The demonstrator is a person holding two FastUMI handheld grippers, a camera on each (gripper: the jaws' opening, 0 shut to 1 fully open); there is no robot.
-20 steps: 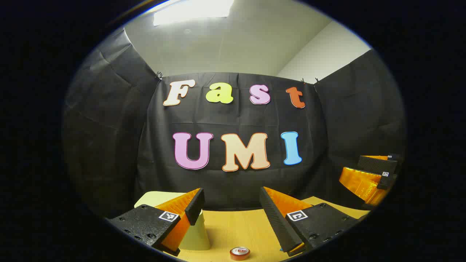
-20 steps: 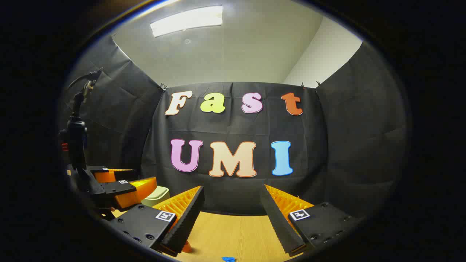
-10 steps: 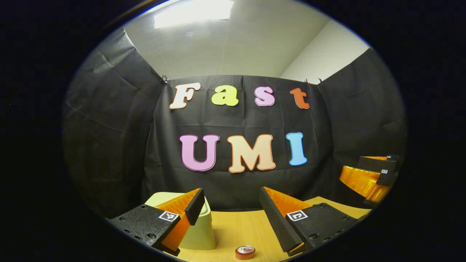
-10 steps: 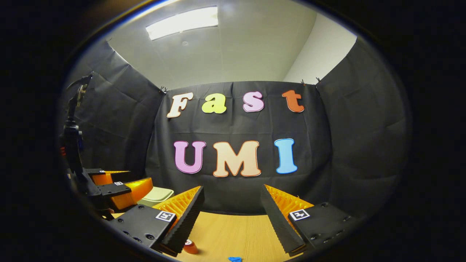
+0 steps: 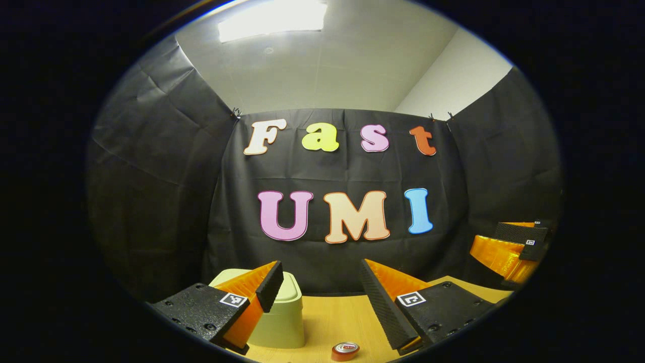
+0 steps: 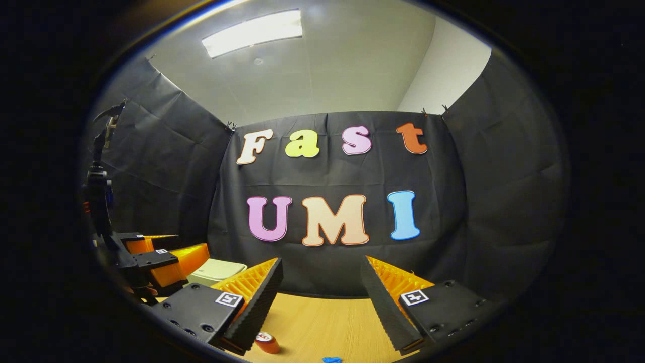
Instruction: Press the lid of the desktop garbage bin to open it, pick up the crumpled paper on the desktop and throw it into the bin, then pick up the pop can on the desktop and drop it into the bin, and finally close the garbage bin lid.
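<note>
We read this as the very start: the pale green plastic desktop bin (image 5: 279, 317) sits at about 7 o'clock in the left gripper view with its flat lid (image 5: 292, 282) down, so the press-to-open step looks not yet done. The short red pop can with a silver top (image 5: 345, 351) stands on the light wood desktop (image 5: 332, 317) at 6 o'clock, just right of the bin, apart from it, untouched. In the right gripper view the same can (image 6: 266, 342) is at 7 o'clock, and a small blue scrap (image 6: 332, 360) lies at 6 o'clock on the bottom edge; we can't tell if that's the crumpled paper, too little of it shows. So we judge all four steps remain: open, paper, can, close. The left gripper (image 5: 319, 285) has its jaws wide apart, holding nothing; its left finger overlaps the bin's lid in the picture, but we can't tell whether it touches or hangs in front. The right gripper (image 6: 321, 282) is likewise spread wide and empty, over bare desktop. It shows again at 3 o'clock in the left gripper view, well off from the bin.
</note>
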